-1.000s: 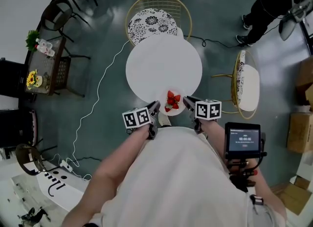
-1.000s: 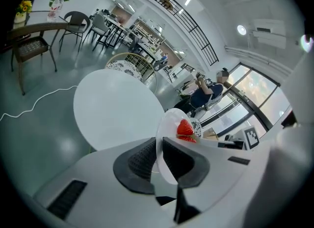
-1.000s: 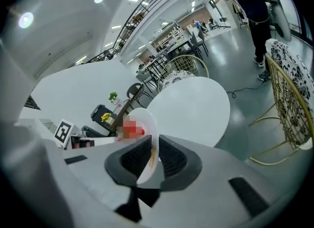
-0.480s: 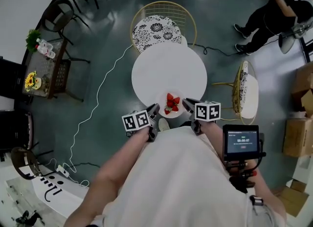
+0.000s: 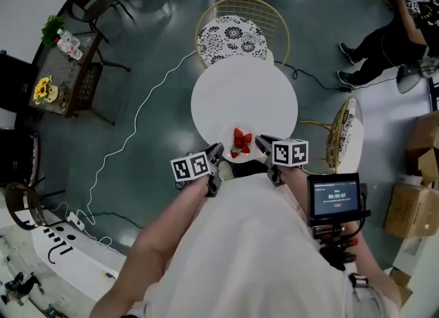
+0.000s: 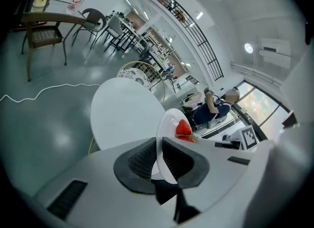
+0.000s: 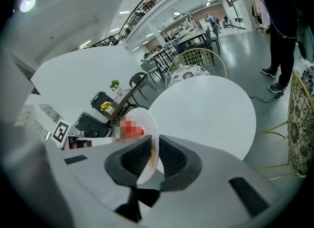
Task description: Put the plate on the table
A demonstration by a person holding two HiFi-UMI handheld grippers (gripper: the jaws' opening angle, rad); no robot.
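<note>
A small white plate [image 5: 239, 149] with red strawberries [image 5: 241, 140] on it hangs over the near edge of the round white table [image 5: 244, 97]. My left gripper [image 5: 217, 151] is shut on the plate's left rim. My right gripper [image 5: 261, 142] is shut on its right rim. In the left gripper view the plate [image 6: 169, 124] stands edge-on between the ribbed pads [image 6: 141, 159] of that gripper [image 6: 158, 149]. In the right gripper view the plate [image 7: 141, 124] sits the same way in that gripper [image 7: 153, 149], with the table [image 7: 206, 111] beyond it.
A gold wire chair with a patterned cushion [image 5: 232, 35] stands at the table's far side, another chair [image 5: 346, 131] at its right. A white cable [image 5: 137, 125] trails over the floor at left. A person [image 5: 384, 32] stands at upper right. A small screen [image 5: 335, 197] hangs by my right arm.
The table and chairs have drifted right and a little down in the head view. The plate stays at the table's near edge, with both grippers still shut on its rim.
</note>
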